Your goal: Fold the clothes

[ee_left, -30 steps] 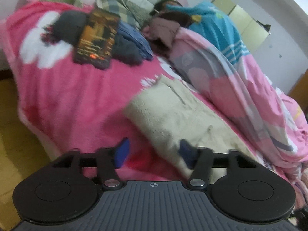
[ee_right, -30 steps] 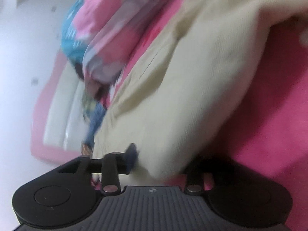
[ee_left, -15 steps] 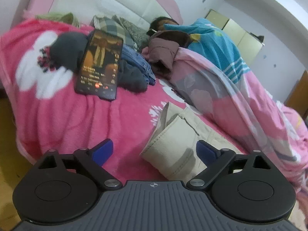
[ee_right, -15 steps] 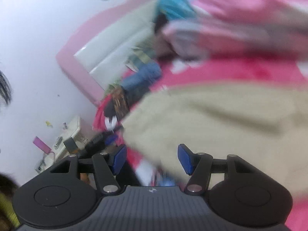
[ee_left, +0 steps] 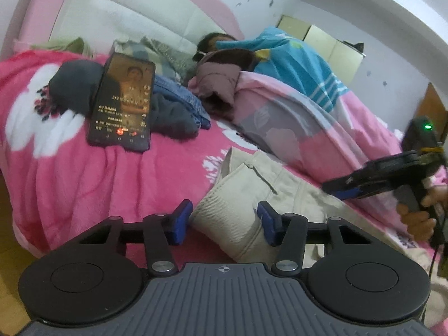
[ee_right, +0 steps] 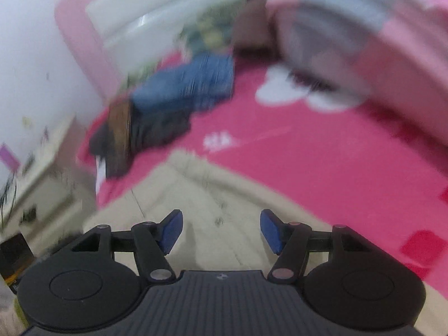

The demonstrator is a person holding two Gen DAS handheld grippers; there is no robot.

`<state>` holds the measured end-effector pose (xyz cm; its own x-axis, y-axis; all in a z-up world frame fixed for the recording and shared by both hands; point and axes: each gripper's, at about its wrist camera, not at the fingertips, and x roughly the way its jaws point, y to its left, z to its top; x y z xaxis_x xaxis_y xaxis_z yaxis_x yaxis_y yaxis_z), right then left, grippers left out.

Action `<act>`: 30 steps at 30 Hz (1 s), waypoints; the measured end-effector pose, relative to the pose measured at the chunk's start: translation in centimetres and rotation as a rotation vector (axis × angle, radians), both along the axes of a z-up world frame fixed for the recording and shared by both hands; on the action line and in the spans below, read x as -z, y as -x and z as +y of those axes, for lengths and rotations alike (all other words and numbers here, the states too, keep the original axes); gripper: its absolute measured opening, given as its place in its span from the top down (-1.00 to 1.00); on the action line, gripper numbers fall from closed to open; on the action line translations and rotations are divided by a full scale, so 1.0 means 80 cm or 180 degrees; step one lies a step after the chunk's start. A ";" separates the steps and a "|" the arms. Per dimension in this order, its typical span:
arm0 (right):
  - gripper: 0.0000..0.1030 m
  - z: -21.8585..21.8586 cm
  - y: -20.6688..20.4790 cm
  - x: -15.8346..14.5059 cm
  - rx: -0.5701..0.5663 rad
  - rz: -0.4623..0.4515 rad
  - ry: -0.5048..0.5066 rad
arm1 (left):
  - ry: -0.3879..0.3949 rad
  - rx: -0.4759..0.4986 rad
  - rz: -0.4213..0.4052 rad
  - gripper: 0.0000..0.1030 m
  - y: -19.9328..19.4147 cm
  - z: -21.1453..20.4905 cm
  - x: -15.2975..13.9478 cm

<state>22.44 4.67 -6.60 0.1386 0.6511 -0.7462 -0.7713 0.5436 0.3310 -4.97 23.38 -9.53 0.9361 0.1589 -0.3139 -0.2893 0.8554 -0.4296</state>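
Beige trousers (ee_left: 252,196) lie on the pink flowered blanket (ee_left: 84,173) of the bed, doubled lengthwise, waistband end toward the left tongs (ee_left: 222,222) and the legs running off toward lower right. The left tongs stand spread, their blue pads to either side of the waistband corner, gripping nothing. The right tongs (ee_right: 221,229) are likewise spread, hovering over the cloth near its buttons; in the left view the same tool (ee_left: 372,179) is seen held in a hand (ee_left: 420,218) above the leg portion. That view is blurred, so fine creases there cannot be read.

The garment shows at least one fold; whether another is due, or it is being left as done, the scene does not settle. Should a further fold be made, good practice would be to pinch both layers together at matching edges, lift evenly, and lay the end flat.

Beyond: a lit phone (ee_left: 121,103) propped against a pile of dark and blue clothes (ee_left: 173,109), and a person under a quilt (ee_left: 294,112).
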 end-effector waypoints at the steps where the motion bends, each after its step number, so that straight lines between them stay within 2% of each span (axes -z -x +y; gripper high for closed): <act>1: -0.18 0.013 -0.011 0.004 -0.0059 -0.0027 0.0056 | 0.0010 0.0003 -0.0019 0.05 0.001 0.001 0.000; 3: 0.00 0.025 -0.008 0.011 -0.0177 -0.0102 0.0163 | -0.0007 -0.0001 -0.0026 0.08 0.002 0.000 0.000; 5: 0.35 0.029 0.006 0.011 -0.0229 -0.0236 0.0237 | -0.0047 -0.0011 -0.0037 0.11 0.005 -0.003 0.000; 6: 0.45 0.028 0.014 0.008 -0.0193 -0.0304 0.0248 | -0.0063 -0.0014 -0.0041 0.11 0.006 -0.005 -0.001; 8: 0.65 0.024 0.032 0.000 -0.0073 -0.0461 0.0241 | -0.0073 -0.0025 -0.0047 0.13 0.007 -0.007 -0.001; 10: 0.75 0.026 0.052 -0.011 -0.0061 -0.0749 0.0241 | -0.0052 -0.0036 -0.0059 0.14 0.008 -0.007 -0.001; 16: 0.78 0.049 0.095 -0.031 -0.0179 -0.1617 0.0399 | -0.0052 -0.0031 -0.0088 0.15 0.004 -0.006 -0.007; 24: 0.78 0.080 0.085 -0.025 -0.0288 -0.2044 0.0558 | -0.0060 -0.0023 -0.0106 0.18 -0.002 -0.006 -0.012; 30: 0.78 0.098 0.074 0.011 -0.0406 -0.2147 0.0790 | -0.0042 -0.0023 0.0028 0.17 -0.006 -0.003 -0.004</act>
<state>16.53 12.48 -7.45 0.5548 0.5156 -0.6530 -0.8263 0.4332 -0.3600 -4.50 23.12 -9.21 0.9321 0.1698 -0.3200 -0.2992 0.8589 -0.4156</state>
